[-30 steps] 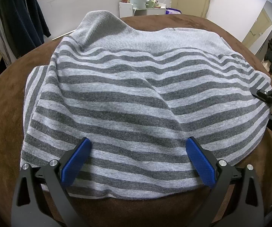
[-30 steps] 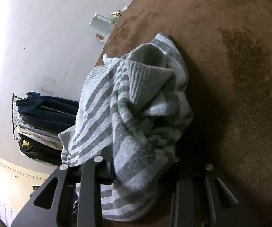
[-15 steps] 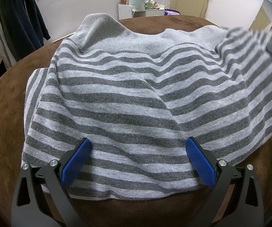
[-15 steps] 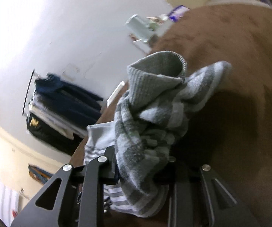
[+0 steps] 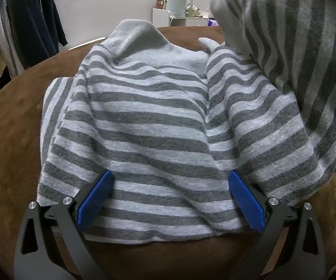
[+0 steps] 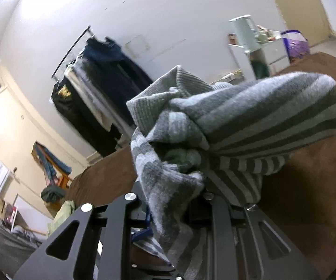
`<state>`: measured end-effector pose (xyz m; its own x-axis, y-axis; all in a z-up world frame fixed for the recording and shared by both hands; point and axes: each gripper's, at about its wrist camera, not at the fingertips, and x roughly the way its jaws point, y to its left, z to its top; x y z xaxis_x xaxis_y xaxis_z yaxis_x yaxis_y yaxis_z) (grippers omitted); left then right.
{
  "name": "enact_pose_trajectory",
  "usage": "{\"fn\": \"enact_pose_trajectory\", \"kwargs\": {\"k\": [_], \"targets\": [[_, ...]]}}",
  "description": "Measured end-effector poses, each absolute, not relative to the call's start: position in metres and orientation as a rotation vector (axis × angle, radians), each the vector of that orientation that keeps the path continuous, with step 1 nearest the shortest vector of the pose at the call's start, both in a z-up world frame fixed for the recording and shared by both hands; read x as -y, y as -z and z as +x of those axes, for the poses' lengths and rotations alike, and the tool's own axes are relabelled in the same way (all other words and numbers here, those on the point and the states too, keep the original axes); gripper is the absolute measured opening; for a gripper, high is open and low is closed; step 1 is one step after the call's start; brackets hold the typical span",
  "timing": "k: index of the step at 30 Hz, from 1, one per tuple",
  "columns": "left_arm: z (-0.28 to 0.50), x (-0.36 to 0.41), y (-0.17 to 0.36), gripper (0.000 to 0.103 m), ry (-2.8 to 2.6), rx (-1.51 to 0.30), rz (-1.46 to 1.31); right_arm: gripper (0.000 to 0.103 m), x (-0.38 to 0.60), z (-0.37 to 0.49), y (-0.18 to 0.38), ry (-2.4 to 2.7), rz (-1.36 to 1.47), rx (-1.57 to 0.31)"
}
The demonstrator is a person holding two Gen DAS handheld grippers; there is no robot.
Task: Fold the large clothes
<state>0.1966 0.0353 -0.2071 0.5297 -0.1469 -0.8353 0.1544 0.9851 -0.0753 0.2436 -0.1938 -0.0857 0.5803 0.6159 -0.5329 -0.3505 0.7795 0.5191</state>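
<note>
Moved: right side of the striped sweater (image 5: 144, 121) is up in the air now. A second ago it lay flat on the brown tabletop (image 5: 9, 140). Now it hangs high on the right of the left view.

Left side: the sweater's left half lies flat, same as before. The grey collar (image 5: 137, 37) points to the far wall.

Left tool: the left tool (image 5: 170, 200) sits over the near hem. Its blue fingers (image 5: 95, 200) are spread wide apart, with the hem between them. It is not pinching the cloth.

Right tool: the right tool (image 6: 172, 210) has a thick bunch of the sweater between its jaws. The jaws are closing tighter on it. The grey ribbed cuff (image 6: 158, 98) sticks up out of the bunch.

Where the sweater is: mostly on the tabletop, with the right part lifted above it.

What it means: I think the right side is being brought over the middle to make a fold. The fold is not down yet.

Watch out: the bunch looks lumpy, so the fold may land crooked.
</note>
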Motion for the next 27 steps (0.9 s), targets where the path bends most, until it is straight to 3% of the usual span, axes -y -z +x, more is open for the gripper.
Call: {"fn": "enact_pose_trajectory", "kwargs": {"k": [8,18,27], "targets": [[0.173,-0.079,0.175,0.097,0.105,-0.939,-0.033,0.021,0.114,0.25,0.086,-0.649,0.094,-0.861],[0.138,-0.189,0.17,0.097,-0.125,-0.96,-0.162,0.022,0.044,0.247,0.141,-0.704,-0.145,-1.062],[0.125,-0.211,0.174,0.097,-0.17,-0.969,-0.171,0.023,0.003,0.238,0.183,-0.711,-0.337,-1.145]]}}
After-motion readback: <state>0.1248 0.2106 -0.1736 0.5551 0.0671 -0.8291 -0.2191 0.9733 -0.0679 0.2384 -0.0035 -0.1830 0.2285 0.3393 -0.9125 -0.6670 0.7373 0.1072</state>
